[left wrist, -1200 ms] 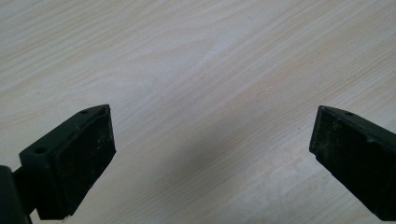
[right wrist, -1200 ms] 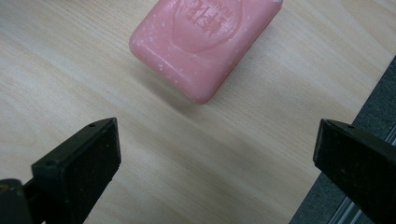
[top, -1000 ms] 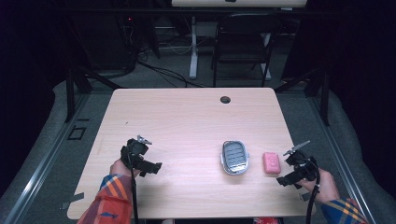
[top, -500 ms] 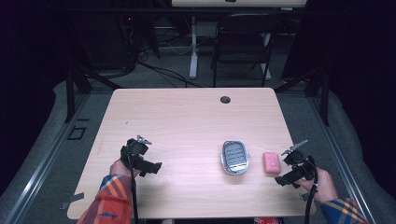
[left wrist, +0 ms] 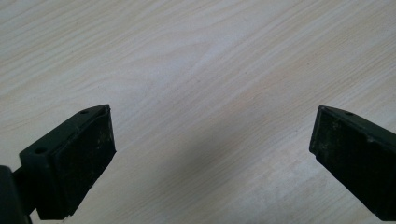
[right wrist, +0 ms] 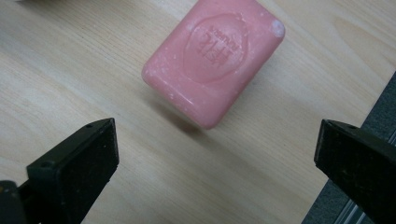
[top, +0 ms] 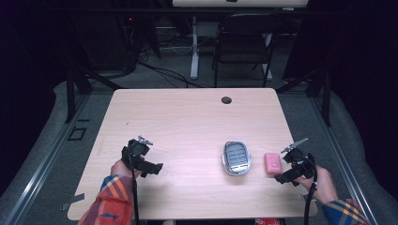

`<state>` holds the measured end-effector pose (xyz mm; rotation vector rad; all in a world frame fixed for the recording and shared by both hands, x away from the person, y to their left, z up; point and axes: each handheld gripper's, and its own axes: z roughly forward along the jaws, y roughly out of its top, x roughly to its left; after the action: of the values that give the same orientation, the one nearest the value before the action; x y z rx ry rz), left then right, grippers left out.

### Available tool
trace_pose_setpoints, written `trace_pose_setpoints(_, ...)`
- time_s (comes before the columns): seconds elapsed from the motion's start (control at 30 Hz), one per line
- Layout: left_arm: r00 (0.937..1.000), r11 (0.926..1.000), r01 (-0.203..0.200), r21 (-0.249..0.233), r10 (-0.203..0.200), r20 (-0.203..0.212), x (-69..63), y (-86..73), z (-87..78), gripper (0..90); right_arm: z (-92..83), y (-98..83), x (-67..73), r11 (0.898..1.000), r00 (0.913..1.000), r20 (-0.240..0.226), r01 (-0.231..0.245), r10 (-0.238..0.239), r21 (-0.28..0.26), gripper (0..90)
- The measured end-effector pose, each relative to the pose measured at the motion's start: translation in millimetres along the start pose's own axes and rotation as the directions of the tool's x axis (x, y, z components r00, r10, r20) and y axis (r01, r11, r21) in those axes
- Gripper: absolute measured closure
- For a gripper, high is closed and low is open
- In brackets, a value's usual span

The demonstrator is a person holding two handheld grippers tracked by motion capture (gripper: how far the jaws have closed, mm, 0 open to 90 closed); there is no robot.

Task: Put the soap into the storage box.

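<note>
Right claw (right wrist: 215, 149) near embossed pink soap bar (right wrist: 215, 60)

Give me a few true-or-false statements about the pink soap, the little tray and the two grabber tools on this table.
1. The right gripper has its jaws wide apart with the pink soap just ahead of them. True.
2. The pink soap lies inside the soap dish. False: it lies on the table beside the dish, on the side nearer the right gripper.
3. The left gripper is clamped on the soap dish. False: its jaws are open over bare wood, well away from the dish.
4. The soap bar has a raised stamp on its upper face. True.
5. The soap dish stands between the two grippers. True.
</note>
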<state>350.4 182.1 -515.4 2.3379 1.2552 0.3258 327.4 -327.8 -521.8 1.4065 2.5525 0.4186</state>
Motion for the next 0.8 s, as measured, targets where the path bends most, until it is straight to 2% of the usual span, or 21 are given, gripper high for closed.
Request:
trace_pose_setpoints(0.07,1.0,1.0,0.001,0.0,-0.001,0.0,0.0,0.0,0.0,0.0,-0.6,1.3,0.6,1.0,0.9999,0.012,0.006,-0.006,0.01,0.0)
trace_pose_setpoints(0.3,1.0,1.0,0.001,0.002,-0.001,-0.001,-0.3,0.4,0.9,0.0,-0.9,8.1,1.6,1.0,0.9998,0.016,0.008,-0.007,-0.003,0.0)
trace_pose_setpoints(0.33,1.0,1.0,0.0,0.002,0.0,-0.001,-0.5,0.5,1.0,0.0,-0.2,8.2,2.4,1.0,0.9998,0.015,-0.013,0.014,-0.027,0.0)
trace_pose_setpoints(0.37,1.0,1.0,-0.001,0.002,0.001,0.0,-0.7,0.6,1.1,0.0,-2.5,9.6,0.9,1.0,0.9996,0.028,0.0,0.0,-0.007,0.0)
trace_pose_setpoints(0.4,1.0,1.0,0.0,0.001,0.0,-0.001,-1.0,0.6,1.2,0.0,-2.5,10.4,0.7,1.0,0.9998,0.011,-0.017,0.017,-0.023,0.0)
trace_pose_setpoints(0.53,1.0,1.0,-0.001,0.002,0.001,-0.001,-0.7,0.5,1.0,0.0,-3.3,13.3,-0.9,0.998,0.999,0.011,-0.043,0.043,-0.039,0.0)
trace_pose_setpoints(0.63,1.0,1.0,0.0,0.001,0.0,-0.002,-1.0,0.7,1.3,0.0,-1.7,16.5,-1.7,0.998,0.9983,0.003,-0.059,0.059,-0.033,0.0)
trace_pose_setpoints(0.7,1.0,1.0,-0.001,0.003,0.001,-0.001,-0.9,0.8,1.3,0.0,-0.8,19.0,-3.1,0.998,0.9981,0.016,-0.058,0.059,-0.026,0.0)
trace_pose_setpoints(0.8,1.0,1.0,-0.001,0.003,0.001,-0.002,-0.9,0.9,1.3,0.0,-0.1,24.5,-6.1,0.996,0.9961,0.006,-0.087,0.088,-0.03,0.0)
